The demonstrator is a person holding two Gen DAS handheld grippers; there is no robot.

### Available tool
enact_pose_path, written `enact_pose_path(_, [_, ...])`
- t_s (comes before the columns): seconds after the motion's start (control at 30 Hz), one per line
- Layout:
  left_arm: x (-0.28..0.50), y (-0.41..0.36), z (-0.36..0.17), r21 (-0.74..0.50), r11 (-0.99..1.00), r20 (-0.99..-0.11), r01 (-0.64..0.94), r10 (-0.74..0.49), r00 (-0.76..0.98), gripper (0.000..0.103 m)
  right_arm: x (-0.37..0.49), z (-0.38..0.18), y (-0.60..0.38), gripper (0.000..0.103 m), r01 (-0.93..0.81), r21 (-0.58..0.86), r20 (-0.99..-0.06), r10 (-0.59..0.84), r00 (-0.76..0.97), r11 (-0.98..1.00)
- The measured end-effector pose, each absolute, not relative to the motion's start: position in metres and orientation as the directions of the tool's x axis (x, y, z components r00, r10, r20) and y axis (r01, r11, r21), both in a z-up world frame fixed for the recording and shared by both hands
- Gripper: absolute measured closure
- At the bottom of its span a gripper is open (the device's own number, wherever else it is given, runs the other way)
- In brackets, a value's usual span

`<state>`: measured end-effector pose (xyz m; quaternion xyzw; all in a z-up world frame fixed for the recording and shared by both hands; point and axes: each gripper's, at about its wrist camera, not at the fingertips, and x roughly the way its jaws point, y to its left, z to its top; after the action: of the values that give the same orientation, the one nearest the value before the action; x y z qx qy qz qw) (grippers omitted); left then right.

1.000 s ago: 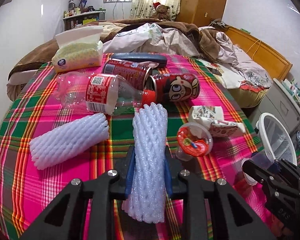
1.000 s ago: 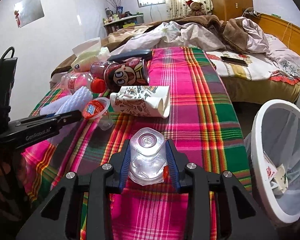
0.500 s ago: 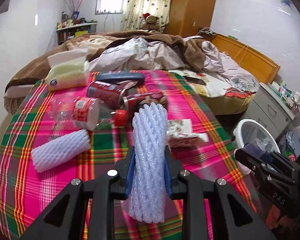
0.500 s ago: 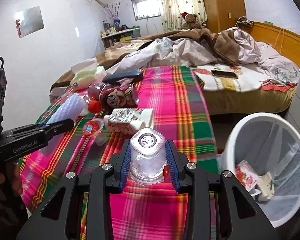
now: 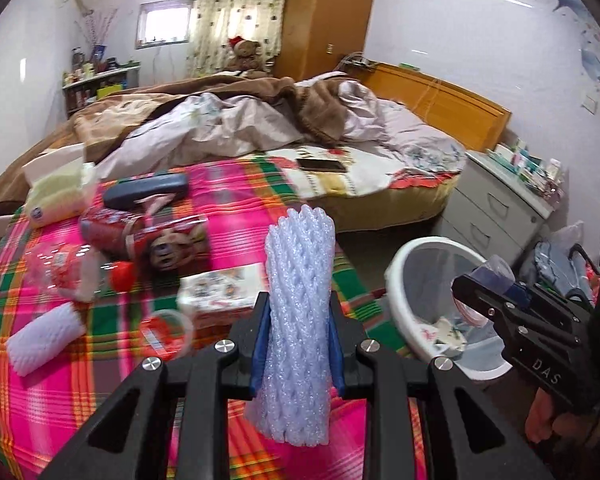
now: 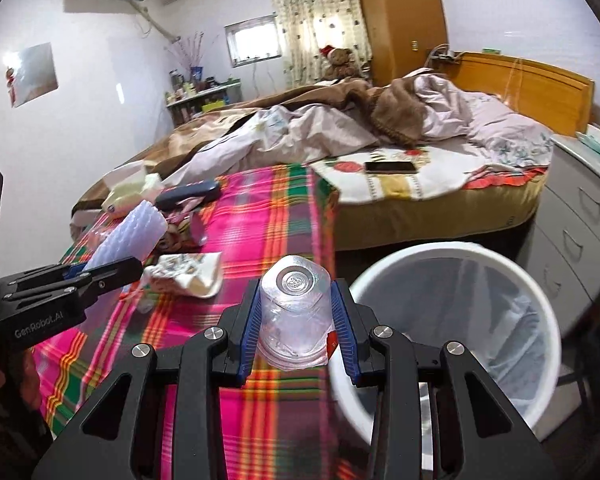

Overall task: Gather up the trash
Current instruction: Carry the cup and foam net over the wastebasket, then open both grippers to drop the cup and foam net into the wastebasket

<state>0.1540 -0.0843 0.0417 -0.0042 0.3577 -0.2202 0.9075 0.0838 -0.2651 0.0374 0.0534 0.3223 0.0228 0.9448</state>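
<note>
My left gripper (image 5: 298,340) is shut on a white foam net sleeve (image 5: 300,304) and holds it above the plaid table's right part. My right gripper (image 6: 296,320) is shut on a clear plastic cup (image 6: 294,312), lifted beside the rim of the white trash bin (image 6: 383,268). The bin (image 5: 399,280) stands on the floor right of the table, with some trash inside. The right gripper (image 5: 495,292) also shows over the bin in the left wrist view. On the table lie a second foam sleeve (image 5: 44,338), red cans (image 5: 148,232), a clear bottle (image 5: 68,268), a paper wrapper (image 5: 220,292) and a lidded cup (image 5: 166,332).
A tissue pack (image 5: 56,192) and a dark case (image 5: 146,192) lie at the table's far end. Behind is a bed with rumpled bedding (image 5: 240,120) and a phone (image 5: 321,165). A grey drawer unit (image 5: 495,212) stands right of the bin.
Both grippers have lifted and swung right toward the bin, each still holding its item. The bin is now larger and closer in both views.
</note>
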Motion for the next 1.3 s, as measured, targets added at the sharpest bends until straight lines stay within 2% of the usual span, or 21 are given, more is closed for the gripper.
enact_pose_path(0.57, [0.141,-0.204,0.037,-0.143,0.807,-0.666,0.573,-0.507,0.548,0.076,0.068,0.038,-0.351,0.067,0.144,0.109,-0.612,-0.048,0.79,0.984])
enact_pose_path(1.07, [0.146,-0.255,0.0,-0.161,0.779,-0.734,0.606,-0.505,0.455,0.075,0.073,0.003,-0.392,0.067,0.199,0.091,-0.704,-0.078,0.706,0.976])
enact_pose_path(1.17, [0.149,-0.255,-0.002,-0.17,0.785,-0.737,0.596,-0.503,0.452,0.063,0.072,0.0,-0.396,0.067,0.205,0.089,-0.711,-0.082,0.698,0.975])
enact_pose_path(1.23, [0.149,-0.254,-0.002,-0.163,0.788,-0.736,0.593,-0.498,0.459,0.048,0.072,-0.002,-0.398,0.065,0.215,0.082,-0.712,-0.094,0.696,0.973])
enact_pose_path(1.27, [0.148,-0.253,-0.002,-0.158,0.79,-0.733,0.592,-0.496,0.466,0.046,0.072,-0.002,-0.4,0.062,0.221,0.082,-0.714,-0.097,0.694,0.972])
enact_pose_path(1.3, [0.149,-0.252,-0.001,-0.16,0.791,-0.731,0.591,-0.497,0.468,0.045,0.071,-0.002,-0.401,0.05,0.224,0.089,-0.715,-0.094,0.693,0.971])
